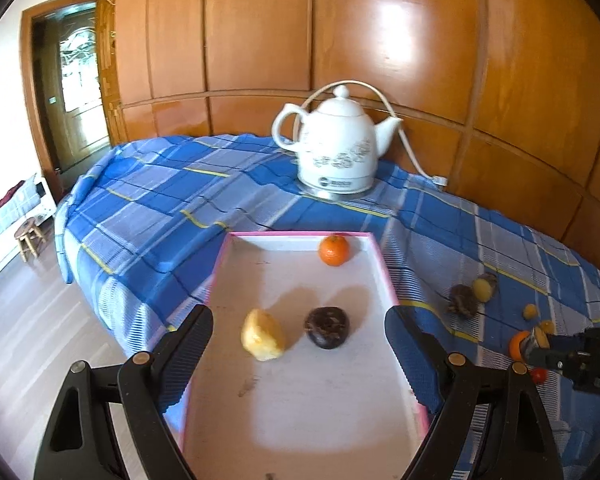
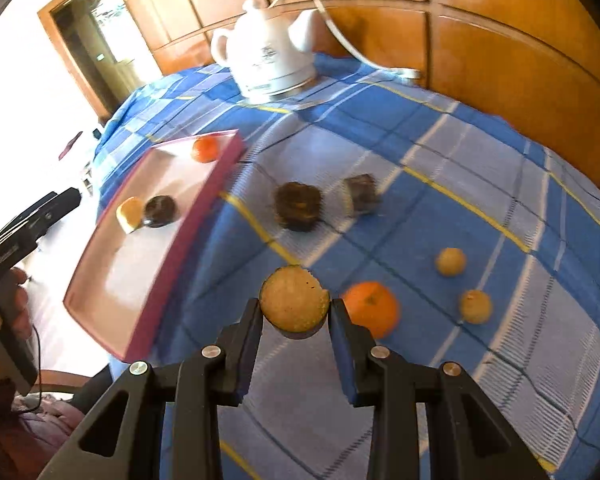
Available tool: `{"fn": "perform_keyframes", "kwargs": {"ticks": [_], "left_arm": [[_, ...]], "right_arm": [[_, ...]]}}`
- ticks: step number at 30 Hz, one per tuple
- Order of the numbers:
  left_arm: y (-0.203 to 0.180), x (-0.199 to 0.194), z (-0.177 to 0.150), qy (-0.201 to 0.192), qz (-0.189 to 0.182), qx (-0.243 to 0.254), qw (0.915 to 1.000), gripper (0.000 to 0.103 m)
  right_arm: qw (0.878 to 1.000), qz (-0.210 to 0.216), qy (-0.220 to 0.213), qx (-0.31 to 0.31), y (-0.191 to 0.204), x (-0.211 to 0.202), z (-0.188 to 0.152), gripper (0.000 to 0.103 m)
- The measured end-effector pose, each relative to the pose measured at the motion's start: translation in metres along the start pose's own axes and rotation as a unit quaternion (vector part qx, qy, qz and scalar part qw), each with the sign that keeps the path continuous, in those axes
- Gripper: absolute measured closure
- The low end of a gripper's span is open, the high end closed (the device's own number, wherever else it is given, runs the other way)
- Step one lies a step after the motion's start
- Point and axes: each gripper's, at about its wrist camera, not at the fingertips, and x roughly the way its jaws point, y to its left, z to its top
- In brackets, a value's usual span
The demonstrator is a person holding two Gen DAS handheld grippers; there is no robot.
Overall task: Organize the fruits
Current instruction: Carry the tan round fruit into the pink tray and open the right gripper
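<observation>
Right wrist view: the pink-rimmed tray (image 2: 220, 168) lies ahead and to the left of the right tongs (image 2: 296, 312), well apart from them, already holding an orange (image 2: 205, 149), a yellow piece (image 2: 130, 209) and a dark fruit (image 2: 161, 210), while the left tongs (image 1: 298, 330) hang wide open and empty over its near end. The right tongs are closed nearly to their narrowest on a halved fruit (image 2: 294, 302), cut face towards the camera. Judgement: carry it level with the grip unchanged, clear the rim, and release over bare tray floor.
</observation>
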Motion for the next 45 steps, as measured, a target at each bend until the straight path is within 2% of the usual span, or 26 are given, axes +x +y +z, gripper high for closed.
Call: {"fn": "perform_keyframes", "kwargs": {"ticks": [12, 16, 22, 31, 36, 45], "left_arm": [[0.079, 0.003, -0.002, 0.0, 0.067, -0.08, 0.9946, 0.015], [0.104, 0.002, -0.001, -0.006, 0.089, -0.105, 0.9905, 0.015], [0.123, 0.004, -0.004, -0.003, 0.101, -0.121, 0.9875, 0.015], [0.103, 0.009, -0.009, 0.008, 0.082, -0.093, 0.9923, 0.015], [0.086, 0.01, -0.011, 0.013, 0.062, -0.076, 0.995, 0.015], [0.042, 0.002, -0.014, 0.009, 0.021, -0.025, 0.9994, 0.015]], "right_arm": [[0.994, 0.073, 0.021, -0.074, 0.094, 0.035, 0.025, 0.069], [0.993, 0.076, 0.025, -0.086, 0.111, 0.047, 0.035, 0.069], [0.993, 0.067, 0.039, -0.083, 0.123, 0.067, 0.046, 0.069], [0.996, 0.057, 0.036, -0.051, 0.121, 0.084, 0.053, 0.066], [0.998, 0.048, 0.016, -0.04, 0.112, 0.068, 0.05, 0.066], [0.998, 0.013, -0.022, -0.058, 0.104, 0.032, 0.031, 0.066]]}}
